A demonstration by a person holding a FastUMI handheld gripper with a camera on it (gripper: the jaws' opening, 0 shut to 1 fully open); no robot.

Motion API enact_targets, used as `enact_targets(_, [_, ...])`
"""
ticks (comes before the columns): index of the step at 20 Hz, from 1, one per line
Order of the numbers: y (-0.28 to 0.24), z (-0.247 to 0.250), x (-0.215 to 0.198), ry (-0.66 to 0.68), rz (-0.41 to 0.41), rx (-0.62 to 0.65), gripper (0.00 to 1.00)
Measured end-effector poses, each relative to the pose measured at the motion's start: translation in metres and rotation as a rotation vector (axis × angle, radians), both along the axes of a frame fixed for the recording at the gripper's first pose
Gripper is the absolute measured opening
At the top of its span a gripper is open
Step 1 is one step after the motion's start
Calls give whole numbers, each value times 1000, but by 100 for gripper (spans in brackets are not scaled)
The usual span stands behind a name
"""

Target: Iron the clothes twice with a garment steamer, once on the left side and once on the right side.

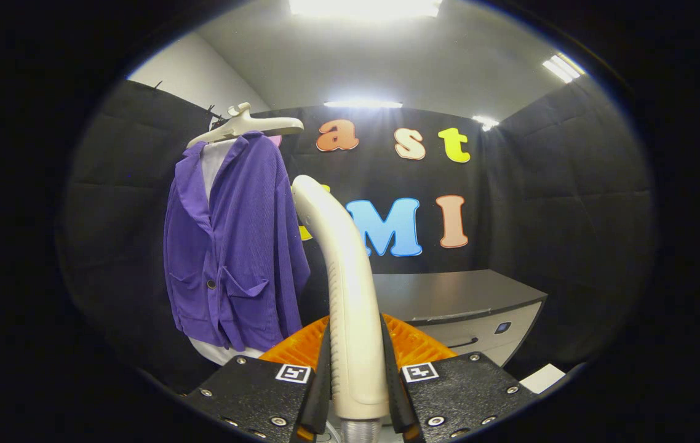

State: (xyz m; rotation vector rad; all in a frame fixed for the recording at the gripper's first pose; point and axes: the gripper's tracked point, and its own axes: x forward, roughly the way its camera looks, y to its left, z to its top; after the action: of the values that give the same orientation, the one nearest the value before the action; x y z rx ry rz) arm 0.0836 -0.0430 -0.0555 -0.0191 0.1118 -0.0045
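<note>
My gripper (355,369) is shut on the cream handle of the garment steamer (344,271), which rises between the fingers and curves up and left toward the clothes. Its head ends near the right edge of a purple jacket (233,246). The jacket hangs over a white shirt on a cream hanger (245,126), ahead and to the left of the fingers, with its front facing me. The steamer head seems close to the jacket's right sleeve; whether they touch I cannot tell.
A grey cabinet with a dark top (461,295) stands beyond the fingers to the right. Black cloth walls close the booth on all sides. A white piece (542,376) lies low by the cabinet's right corner.
</note>
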Motion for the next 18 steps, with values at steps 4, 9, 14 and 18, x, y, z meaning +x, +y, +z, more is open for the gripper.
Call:
enact_targets(4, [-2, -10, -2, 29, 4, 0, 40])
enact_targets(9, [5, -32, -5, 105, 32, 17, 40])
enact_targets(14, [10, -46, -3, 139, 45, 8, 40])
enact_targets(18, [10, -47, 0, 143, 41, 9, 40])
